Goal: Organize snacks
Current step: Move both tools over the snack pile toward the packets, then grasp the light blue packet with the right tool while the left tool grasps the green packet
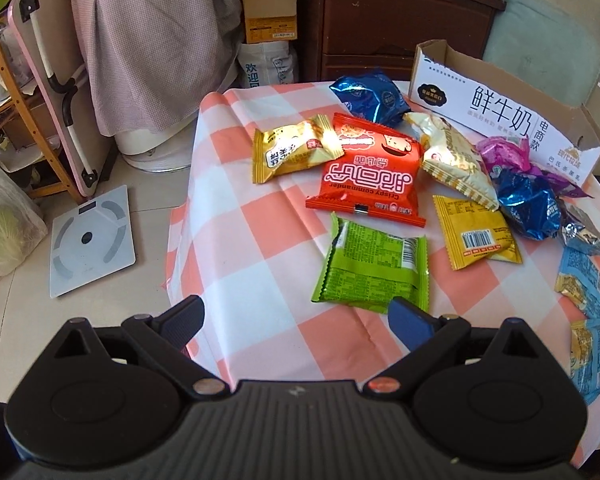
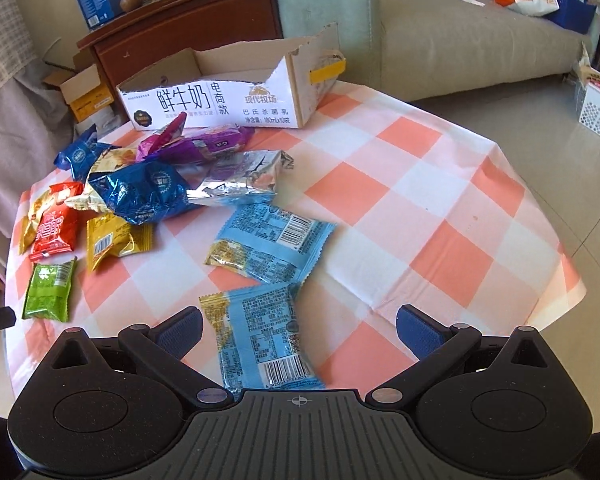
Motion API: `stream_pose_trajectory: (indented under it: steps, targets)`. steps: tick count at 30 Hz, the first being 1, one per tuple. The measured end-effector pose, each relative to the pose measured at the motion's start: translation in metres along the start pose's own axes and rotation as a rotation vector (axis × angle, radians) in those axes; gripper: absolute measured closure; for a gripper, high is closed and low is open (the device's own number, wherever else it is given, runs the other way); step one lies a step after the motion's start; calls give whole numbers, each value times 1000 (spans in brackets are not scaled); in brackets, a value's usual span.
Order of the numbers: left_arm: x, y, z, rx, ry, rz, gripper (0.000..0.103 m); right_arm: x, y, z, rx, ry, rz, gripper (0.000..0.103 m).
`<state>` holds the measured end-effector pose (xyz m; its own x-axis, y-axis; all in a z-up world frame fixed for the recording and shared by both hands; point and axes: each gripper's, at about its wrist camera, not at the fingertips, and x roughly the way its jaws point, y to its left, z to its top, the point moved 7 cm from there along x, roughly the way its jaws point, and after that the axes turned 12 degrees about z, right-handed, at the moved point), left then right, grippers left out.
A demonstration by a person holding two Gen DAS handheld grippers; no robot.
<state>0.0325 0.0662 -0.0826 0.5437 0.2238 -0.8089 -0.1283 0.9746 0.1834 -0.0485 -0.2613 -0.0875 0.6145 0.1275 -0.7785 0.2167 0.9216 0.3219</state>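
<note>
While both claws hang with their jaws spread wide and nothing in them, the snacks lie on the checked worktop (image 2: 420, 208) in front of the milk carton box (image 2: 220, 100). The left claw (image 1: 296, 320) is just before the green packet (image 1: 372, 268). The right claw (image 2: 300, 326) is above a light blue packet (image 2: 264, 340), perhaps not touching it.

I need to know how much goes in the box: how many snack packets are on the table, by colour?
Dark blue: 2
Light blue: 2
Yellow or gold: 3
Red: 1
Green: 1
Purple: 1
Silver: 1
Total: 11
</note>
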Motion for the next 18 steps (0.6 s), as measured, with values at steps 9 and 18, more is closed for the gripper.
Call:
stream_pose_trajectory:
  steps: [9,18]
  targets:
    - [6,-15,6,33,-22,-36,5,16,4,-11,2,81,-12,1]
    - [14,-39,10,84,-50,-70,5,40,22,-29,-69,153,-38,10]
